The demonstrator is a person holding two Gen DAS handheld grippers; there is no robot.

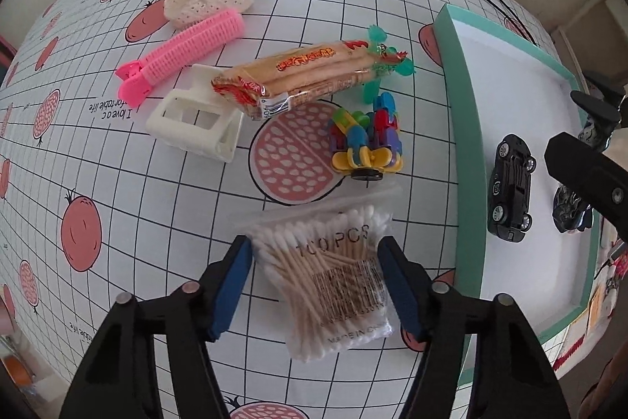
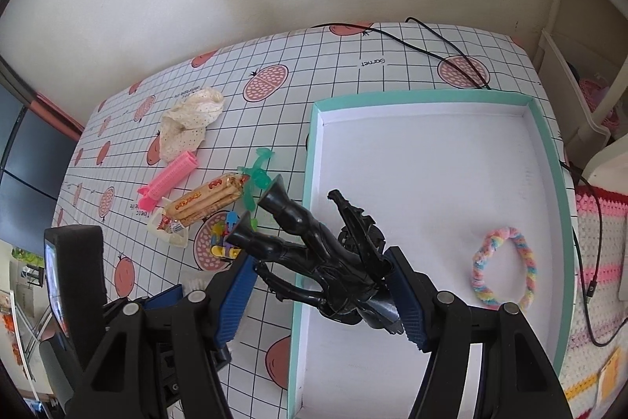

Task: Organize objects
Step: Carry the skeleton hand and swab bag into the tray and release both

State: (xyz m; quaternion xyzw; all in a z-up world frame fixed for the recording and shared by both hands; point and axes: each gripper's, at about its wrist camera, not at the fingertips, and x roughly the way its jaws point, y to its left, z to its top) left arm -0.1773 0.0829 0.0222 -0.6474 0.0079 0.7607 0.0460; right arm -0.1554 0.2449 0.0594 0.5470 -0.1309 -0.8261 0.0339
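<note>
On the gridded tablecloth (image 1: 117, 183), the left gripper (image 1: 318, 285) clasps a cotton-swab bag (image 1: 329, 269) beside the teal-rimmed tray (image 1: 467, 160), while the right gripper (image 2: 322, 295) holds a black action figure (image 2: 325, 258) over that tray.

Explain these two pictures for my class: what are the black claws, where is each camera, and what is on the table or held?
The claws are hand-held grippers, one in each of a person's hands, each with a camera looking along its fingers. In the left view, the left gripper straddles a bag of cotton swabs on the table; whether it grips yet is unclear. Beyond lie a snack pack, pink curler and block toy. In the right view, the right gripper holds a black figure over the tray, which contains a braided ring.
</note>
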